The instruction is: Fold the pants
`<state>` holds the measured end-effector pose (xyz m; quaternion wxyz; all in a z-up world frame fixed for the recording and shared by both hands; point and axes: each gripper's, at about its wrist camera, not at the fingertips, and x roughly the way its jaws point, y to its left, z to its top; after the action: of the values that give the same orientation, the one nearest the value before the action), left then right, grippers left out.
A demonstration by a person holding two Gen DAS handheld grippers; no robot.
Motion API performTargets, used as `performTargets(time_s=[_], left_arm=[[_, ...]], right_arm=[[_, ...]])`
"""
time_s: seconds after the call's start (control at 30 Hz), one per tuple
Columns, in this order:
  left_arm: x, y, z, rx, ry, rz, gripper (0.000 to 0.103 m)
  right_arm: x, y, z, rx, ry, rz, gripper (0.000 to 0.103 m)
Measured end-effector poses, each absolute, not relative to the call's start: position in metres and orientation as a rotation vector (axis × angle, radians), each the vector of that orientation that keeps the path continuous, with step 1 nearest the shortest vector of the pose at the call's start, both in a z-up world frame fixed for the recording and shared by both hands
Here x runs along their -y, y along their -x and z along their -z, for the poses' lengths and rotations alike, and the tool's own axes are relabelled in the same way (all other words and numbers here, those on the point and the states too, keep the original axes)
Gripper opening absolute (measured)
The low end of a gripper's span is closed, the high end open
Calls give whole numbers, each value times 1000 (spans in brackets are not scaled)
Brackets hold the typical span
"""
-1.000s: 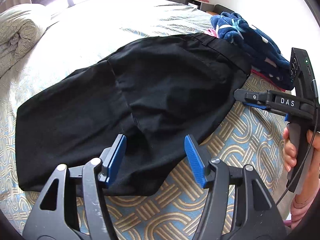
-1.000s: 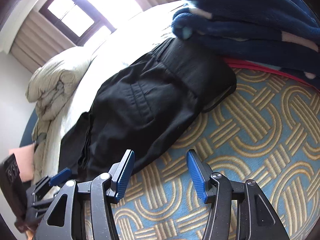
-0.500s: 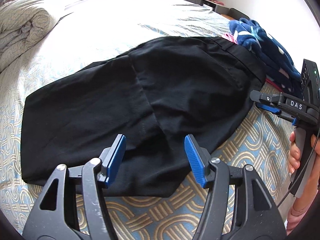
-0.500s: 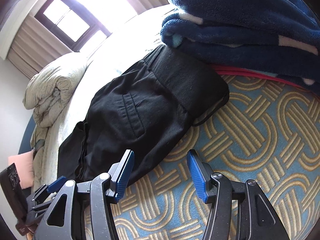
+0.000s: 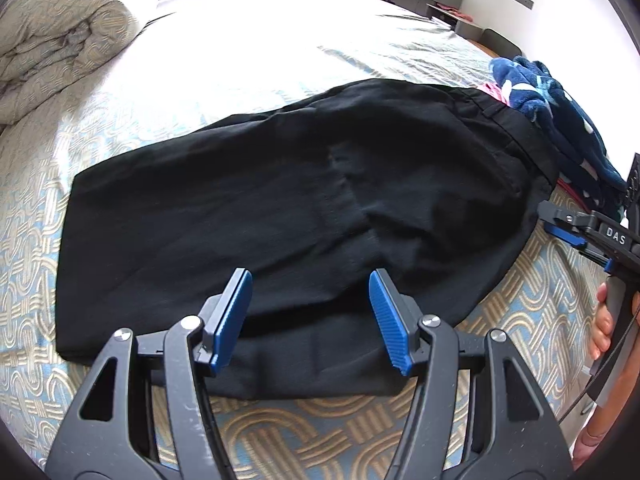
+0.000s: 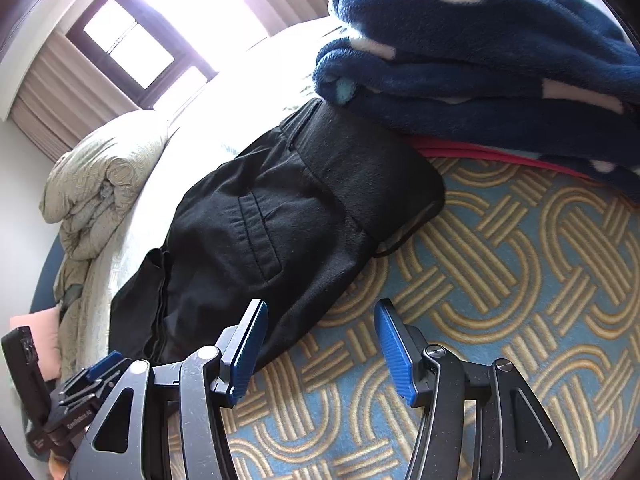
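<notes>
My left gripper (image 5: 310,316) and right gripper (image 6: 320,354) both gape empty just over the black woven pants (image 5: 300,208), folded lengthwise on the patterned bedspread (image 6: 500,280); crosswise folds remain, I judge.

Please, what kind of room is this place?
Most likely a bedroom at home: black pants lie on a wide bed with a blue and gold patterned cover, a rolled pale duvet sits at its far end, and a curtained window stands behind.

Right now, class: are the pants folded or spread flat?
Folded: the pants lie doubled on the bed, layered edges showing at one end.
</notes>
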<state>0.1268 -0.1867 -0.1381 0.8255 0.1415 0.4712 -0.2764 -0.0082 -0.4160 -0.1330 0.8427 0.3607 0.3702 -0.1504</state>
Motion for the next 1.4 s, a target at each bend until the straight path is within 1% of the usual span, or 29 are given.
performTargets(time_s=[0.17, 0.3, 0.37, 0.47, 0.53, 0.63, 0.7, 0.73, 0.87, 0.9, 0.97, 1.17, 1.2, 1.23, 1.27, 1.3, 1.4], left_arm=[[146, -130, 140, -1027, -240, 527, 62], [130, -113, 143, -1127, -148, 679, 61], [139, -92, 143, -1157, -148, 827, 61], [163, -72, 151, -1127, -287, 872, 61], [179, -71, 161, -1104, -350, 844, 61], [194, -80, 168, -1095, -318, 825, 60], [203, -84, 168, -1077, -299, 823, 37], [207, -84, 168, -1085, -301, 814, 28], [210, -58, 158, -1009, -414, 817, 28], [209, -55, 159, -1002, -434, 820, 28], [206, -52, 162, -1004, -461, 815, 28], [208, -53, 167, -1009, -466, 800, 28], [207, -54, 166, -1010, -469, 797, 28], [206, -55, 166, -1022, -465, 797, 28], [204, -55, 165, -1033, -457, 801, 28], [201, -56, 163, -1048, -442, 809, 28], [185, -56, 150, -1086, -353, 849, 28]], right_arm=[[414, 15, 134, -784, -753, 313, 57], [412, 15, 135, -786, -738, 314, 57], [412, 13, 136, -786, -741, 315, 57], [412, 11, 135, -785, -745, 317, 57], [412, 10, 134, -787, -748, 316, 57], [413, 11, 134, -785, -752, 310, 57], [416, 11, 135, -787, -763, 306, 57], [419, 11, 135, -786, -771, 302, 57], [436, 5, 138, -743, -819, 276, 58], [440, 3, 139, -727, -832, 275, 60], [448, -2, 143, -699, -858, 276, 67], [463, -25, 146, -646, -923, 300, 73], [464, -28, 145, -644, -925, 308, 69], [463, -30, 143, -648, -914, 328, 51], [462, -31, 140, -657, -882, 367, 23], [461, -31, 136, -652, -854, 372, 19], [453, -27, 123, -613, -806, 352, 18]])
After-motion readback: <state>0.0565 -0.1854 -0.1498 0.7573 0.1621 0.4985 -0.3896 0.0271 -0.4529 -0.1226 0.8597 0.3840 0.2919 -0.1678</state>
